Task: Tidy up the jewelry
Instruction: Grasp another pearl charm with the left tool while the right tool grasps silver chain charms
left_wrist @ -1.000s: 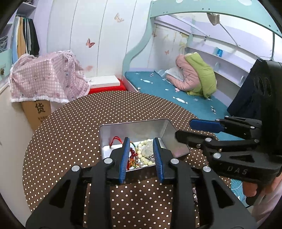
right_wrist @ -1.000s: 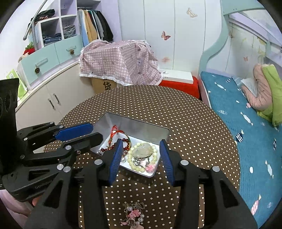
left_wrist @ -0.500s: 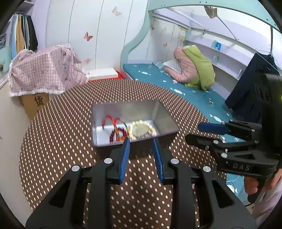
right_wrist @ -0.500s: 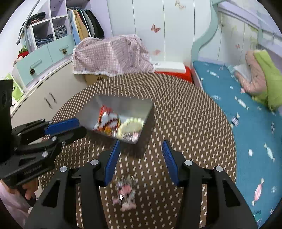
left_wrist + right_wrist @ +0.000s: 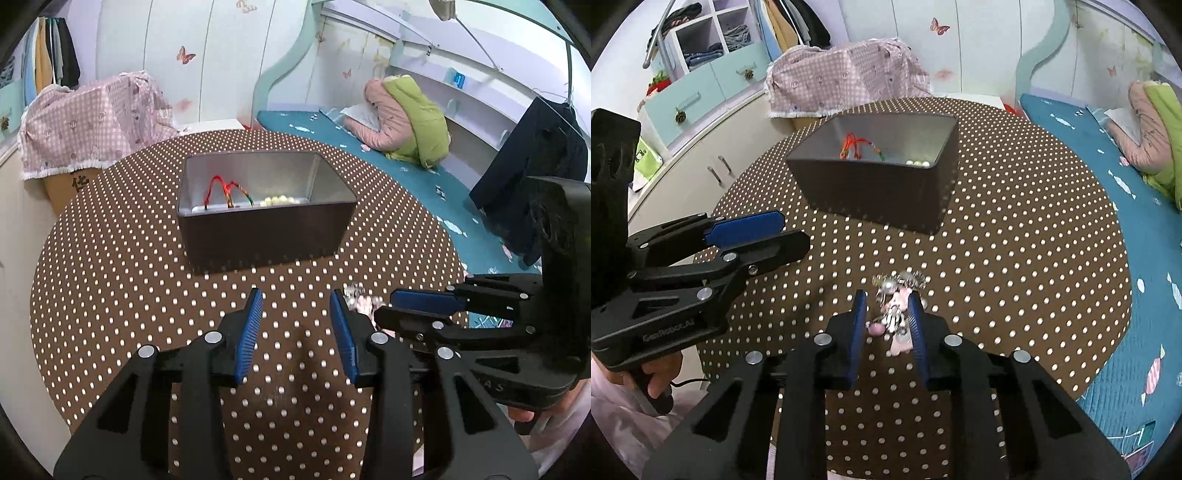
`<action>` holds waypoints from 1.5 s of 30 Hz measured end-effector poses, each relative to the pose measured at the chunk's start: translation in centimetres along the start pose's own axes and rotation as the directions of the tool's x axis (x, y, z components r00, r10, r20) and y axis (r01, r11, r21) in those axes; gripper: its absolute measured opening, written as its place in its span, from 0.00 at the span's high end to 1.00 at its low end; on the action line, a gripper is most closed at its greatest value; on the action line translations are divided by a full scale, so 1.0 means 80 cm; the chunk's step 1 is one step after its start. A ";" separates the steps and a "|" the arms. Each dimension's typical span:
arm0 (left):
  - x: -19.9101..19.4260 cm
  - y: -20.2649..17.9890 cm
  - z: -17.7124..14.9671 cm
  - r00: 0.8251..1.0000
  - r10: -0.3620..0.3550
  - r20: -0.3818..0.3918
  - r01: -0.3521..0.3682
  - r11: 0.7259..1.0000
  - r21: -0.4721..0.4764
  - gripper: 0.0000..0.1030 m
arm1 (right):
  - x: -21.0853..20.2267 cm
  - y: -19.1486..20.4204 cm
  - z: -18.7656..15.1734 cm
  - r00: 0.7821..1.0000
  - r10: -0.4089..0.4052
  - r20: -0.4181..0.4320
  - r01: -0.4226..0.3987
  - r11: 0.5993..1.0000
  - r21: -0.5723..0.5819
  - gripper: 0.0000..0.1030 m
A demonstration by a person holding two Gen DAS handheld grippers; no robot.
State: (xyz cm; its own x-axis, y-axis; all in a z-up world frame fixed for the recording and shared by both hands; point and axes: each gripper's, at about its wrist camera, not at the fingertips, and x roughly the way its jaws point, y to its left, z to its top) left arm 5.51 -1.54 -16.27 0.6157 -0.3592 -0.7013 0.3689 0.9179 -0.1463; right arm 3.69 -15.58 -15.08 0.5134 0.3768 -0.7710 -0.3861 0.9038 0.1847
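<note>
A metal tin (image 5: 266, 229) (image 5: 882, 192) stands mid-table with a red cord bracelet (image 5: 221, 188) (image 5: 853, 142) and pale beads (image 5: 277, 200) inside. A pink and silver charm piece (image 5: 895, 310) (image 5: 360, 299) lies on the dotted tablecloth in front of it. My right gripper (image 5: 884, 301) (image 5: 384, 305) points down with its blue pads on either side of the charm piece. Its jaws are closing, and no firm pinch shows. My left gripper (image 5: 295, 314) (image 5: 796, 234) hovers just left of it, its jaws opening with nothing between them.
The round table (image 5: 110, 295) has a brown cloth with white dots. A teal bed (image 5: 1126, 177) runs along the right, with a pink and green jacket (image 5: 406, 114) on it. A box under a pink checked cloth (image 5: 846, 81) and cabinets (image 5: 713, 99) stand behind the table.
Both grippers pulled back from the tin and sank toward the tablecloth. The right jaws narrowed around the charm piece. The left jaws widened.
</note>
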 end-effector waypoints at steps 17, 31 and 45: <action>0.003 -0.006 -0.015 0.999 -0.019 -0.028 0.019 1.000 -0.016 0.62 | 0.015 -0.006 -0.002 1.000 -0.003 -0.017 0.004 1.000 0.030 0.89; 0.038 -0.031 0.009 0.992 -0.107 -0.063 0.110 0.993 0.040 0.62 | -0.048 -0.047 0.022 0.991 0.003 0.135 -0.018 0.993 0.114 0.89; 0.079 -0.051 0.013 0.990 -0.049 -0.130 0.063 0.993 0.104 0.89 | -0.043 -0.075 0.033 0.989 0.031 0.144 -0.051 0.989 0.136 0.89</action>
State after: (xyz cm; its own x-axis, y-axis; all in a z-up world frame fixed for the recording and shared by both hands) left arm 8.59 -7.75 -19.36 0.5010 -0.3792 -0.7780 0.4771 0.8710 -0.1173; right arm 6.27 -21.81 -11.95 0.6062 0.4300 -0.6690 -0.3039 0.9026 0.3048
